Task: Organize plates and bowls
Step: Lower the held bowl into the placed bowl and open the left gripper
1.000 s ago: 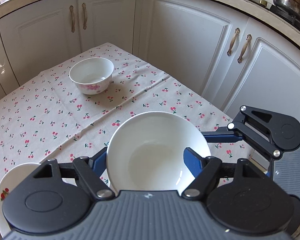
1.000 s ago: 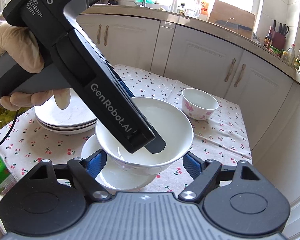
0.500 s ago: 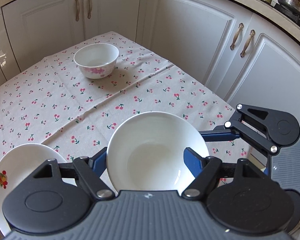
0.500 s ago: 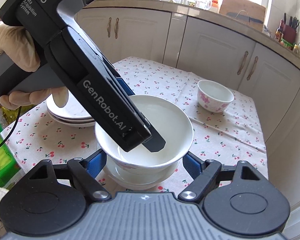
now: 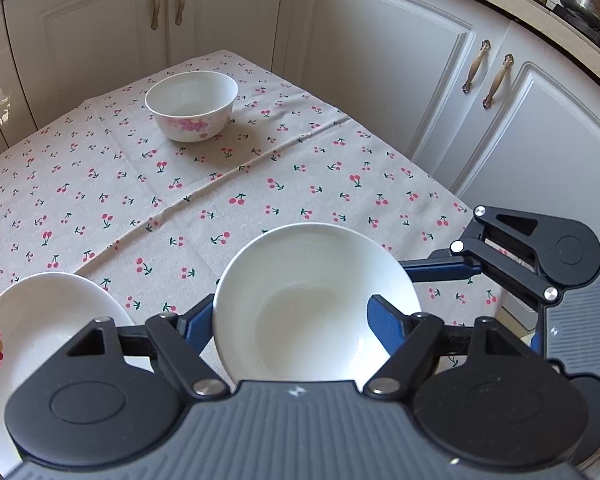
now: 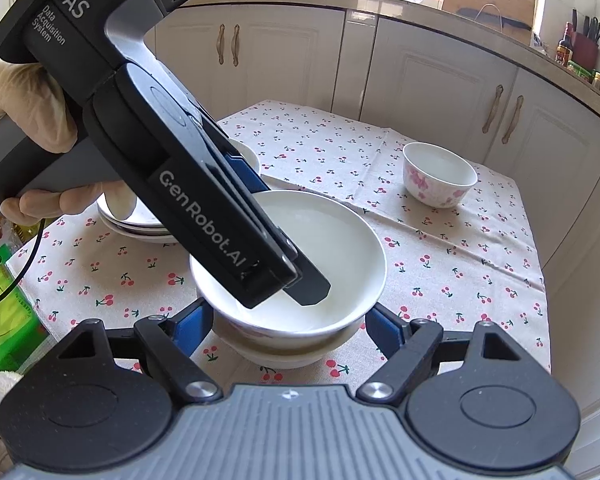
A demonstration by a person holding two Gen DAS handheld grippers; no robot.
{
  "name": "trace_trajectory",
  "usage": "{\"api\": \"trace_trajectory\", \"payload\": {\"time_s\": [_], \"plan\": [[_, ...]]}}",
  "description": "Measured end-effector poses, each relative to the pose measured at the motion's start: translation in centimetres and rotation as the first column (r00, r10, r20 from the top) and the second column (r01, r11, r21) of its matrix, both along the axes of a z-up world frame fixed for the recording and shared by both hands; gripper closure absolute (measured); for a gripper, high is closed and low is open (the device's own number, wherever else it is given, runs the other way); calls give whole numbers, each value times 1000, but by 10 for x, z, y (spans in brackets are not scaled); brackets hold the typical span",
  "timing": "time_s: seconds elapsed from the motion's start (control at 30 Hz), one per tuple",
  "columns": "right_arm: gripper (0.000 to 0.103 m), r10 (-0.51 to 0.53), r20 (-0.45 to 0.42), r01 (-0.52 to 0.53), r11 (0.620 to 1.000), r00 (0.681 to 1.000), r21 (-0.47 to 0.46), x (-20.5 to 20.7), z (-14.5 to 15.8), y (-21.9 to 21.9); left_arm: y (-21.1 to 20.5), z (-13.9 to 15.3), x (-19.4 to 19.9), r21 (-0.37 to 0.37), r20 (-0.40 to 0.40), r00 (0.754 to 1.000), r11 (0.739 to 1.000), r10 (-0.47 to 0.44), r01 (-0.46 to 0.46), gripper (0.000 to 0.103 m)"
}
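Note:
My left gripper (image 5: 290, 320) is shut on a wide white bowl (image 5: 314, 300), with one finger inside it and one outside, as the right wrist view shows (image 6: 340, 248). That bowl rests in or just above another bowl (image 6: 284, 354) beneath it. My right gripper (image 6: 286, 322) is open, its blue pads on either side of these bowls. A small white bowl with pink flowers (image 5: 192, 106) stands at the far side of the cherry-print tablecloth (image 5: 260, 184); it also shows in the right wrist view (image 6: 440, 180). A stack of white plates (image 6: 140, 224) lies behind my left gripper.
White cabinets (image 5: 380, 60) close in the table on the far and right sides. A white plate with a fruit print (image 5: 28, 332) lies at the left front. A green package (image 6: 4, 308) lies at the table's left edge. The table's right edge drops off (image 6: 540, 264).
The left gripper has lowered the wide bowl down onto the bowl beneath it. Both views have shifted; the flowered bowl looks farther off.

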State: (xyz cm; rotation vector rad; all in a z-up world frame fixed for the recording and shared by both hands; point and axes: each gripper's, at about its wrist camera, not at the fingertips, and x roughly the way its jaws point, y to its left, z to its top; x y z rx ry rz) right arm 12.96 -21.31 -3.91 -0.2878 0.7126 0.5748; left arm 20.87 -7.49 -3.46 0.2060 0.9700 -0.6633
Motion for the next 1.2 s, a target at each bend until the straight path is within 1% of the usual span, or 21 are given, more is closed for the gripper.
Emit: {"api": "trace_trajectory", "payload": {"time_s": [0.23, 0.37, 0.47, 0.57, 0.6, 0.63, 0.7, 0.73, 0.9, 0.93, 0.97, 1.2], "plan": [[16, -2, -12, 2, 1000, 1000, 13, 1, -1, -1, 1, -2, 0, -9, -2, 1000, 1000, 2, -2, 25], [15, -2, -40, 4, 1000, 999, 31, 4, -2, -2, 1, -2, -1, -18, 0, 1000, 1000, -2, 2, 25], [14, 3, -33, -3, 1000, 999, 25, 2, -3, 0, 3, 1, -2, -30, 9, 1000, 1000, -4, 4, 24], [12, 4, -28, -3, 999, 1000, 40, 1, 0, -2, 4, 6, -2, -33, 27, 1000, 999, -4, 5, 23], [11, 4, -23, -3, 999, 1000, 44, 0, 1, -3, 5, 9, -2, -37, 33, 999, 999, -5, 6, 23], [8, 4, -10, -4, 999, 1000, 48, -2, 4, -4, 6, 11, -2, -43, 37, 999, 999, -7, 9, 23], [2, 7, 25, -8, 998, 1000, 56, -6, 10, -6, 7, 16, -3, -52, 52, 999, 999, -6, 9, 21], [1, 10, 42, -13, 998, 999, 60, -7, 14, -7, 8, 18, -3, -53, 59, 998, 999, -7, 10, 19], [0, -8, 100, 2, 998, 995, 55, -6, 28, -12, 8, 29, 3, -70, 84, 996, 997, -12, 18, 17], [0, -14, 107, 8, 998, 994, 54, -4, 29, -14, 8, 30, 5, -71, 88, 996, 997, -13, 19, 16], [0, -18, 111, 12, 998, 994, 56, -2, 31, -16, 8, 31, 8, -71, 93, 996, 997, -13, 19, 13], [0, -74, 132, 65, 995, 988, 70, 28, 38, -34, 5, 38, 40, -78, 115, 993, 997, -4, 13, 12]]}}
